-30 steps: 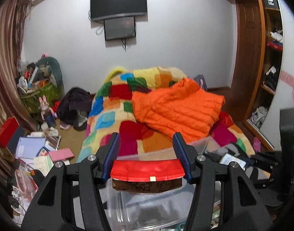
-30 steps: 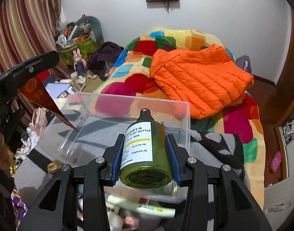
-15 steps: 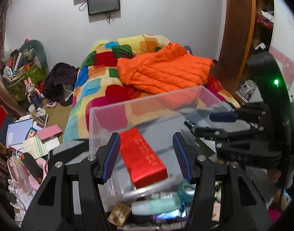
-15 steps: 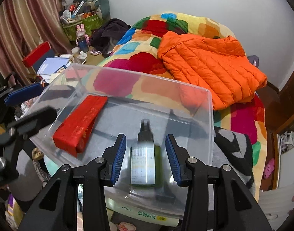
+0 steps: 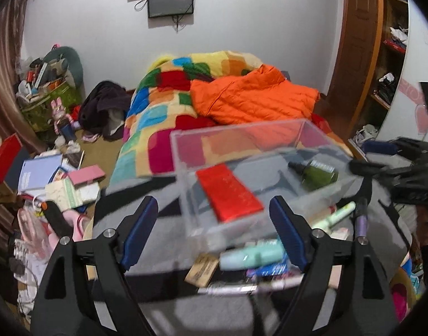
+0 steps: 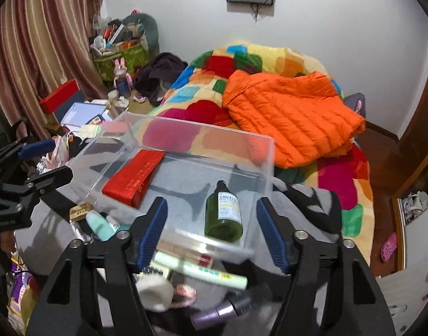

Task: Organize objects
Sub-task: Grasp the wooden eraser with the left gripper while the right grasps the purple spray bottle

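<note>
A clear plastic box (image 5: 186, 151) (image 6: 270, 151) stands on a grey cloth. Inside it lie a red flat box (image 5: 228, 193) (image 6: 134, 175) and a green pump bottle (image 5: 316, 173) (image 6: 223, 214) with a white label. My left gripper (image 5: 214, 232) hangs in front of the clear box; its jaws are opening and nothing is between the pads. My right gripper (image 6: 211, 232) is pulled back at the bottle's base, jaws opening, pads apart from the bottle. Each gripper shows in the other's view: the right (image 5: 382, 159) and the left (image 6: 43, 159).
Loose toiletries lie in front of the clear box: a mint tube (image 5: 250, 254) (image 6: 99, 225), a pale green tube (image 6: 202, 273), a purple bottle (image 6: 214, 312), a small tan box (image 5: 201, 268). Behind is a bed with a patchwork quilt (image 6: 208, 84) and orange jacket (image 6: 292, 112). Clutter covers the floor (image 5: 60, 179) on the left.
Both grippers have let go: the red box and the green bottle now lie in the clear box. Both pairs of jaws have widened, and both grippers have drawn back from the box.
</note>
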### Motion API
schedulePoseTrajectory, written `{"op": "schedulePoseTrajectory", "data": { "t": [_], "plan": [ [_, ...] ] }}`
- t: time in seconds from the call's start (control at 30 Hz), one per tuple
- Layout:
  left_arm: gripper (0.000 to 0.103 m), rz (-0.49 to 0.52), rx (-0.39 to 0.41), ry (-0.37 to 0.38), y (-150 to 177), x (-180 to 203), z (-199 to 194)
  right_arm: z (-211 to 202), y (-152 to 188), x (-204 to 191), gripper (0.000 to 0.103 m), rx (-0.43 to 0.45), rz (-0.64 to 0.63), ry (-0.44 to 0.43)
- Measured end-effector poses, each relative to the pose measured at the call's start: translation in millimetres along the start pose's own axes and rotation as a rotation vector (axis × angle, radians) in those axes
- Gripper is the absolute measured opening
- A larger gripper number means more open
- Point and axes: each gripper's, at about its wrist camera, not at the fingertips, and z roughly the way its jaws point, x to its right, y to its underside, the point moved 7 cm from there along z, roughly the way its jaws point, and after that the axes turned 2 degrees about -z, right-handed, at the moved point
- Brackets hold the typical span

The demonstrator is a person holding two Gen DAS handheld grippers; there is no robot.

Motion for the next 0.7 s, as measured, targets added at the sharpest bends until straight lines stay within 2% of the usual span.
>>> {"op": "schedulePoseTrajectory", "data": {
  "t": [0.1,0.23,0.37,0.57,0.7],
  "plan": [
    [0.082,-0.005,-0.035,-0.015,19.5,-10.1,1.6,-12.2,14.3,5.9,0.068,0.009,0.016,0.032],
    [0.082,-0.024,-0.091,-0.025,44.7,-20.2,10.1,-15.4,41.8,18.4,0.068,-0.026,0.073,0.052],
    [0.082,-0.067,-0.166,-0.021,68.5,-30.2,25.5,-6.2,74.1,31.8,0.069,-0.094,0.156,0.057],
    [0.082,-0.054,-0.221,-0.031,80.3,-32.9,44.8,14.4,101.1,42.7,0.068,-0.16,0.267,0.044],
    [0.068,-0.069,-0.247,-0.008,80.4,-32.5,53.8,25.2,105.9,44.9,0.068,-0.174,0.315,0.032]
  ]
}}
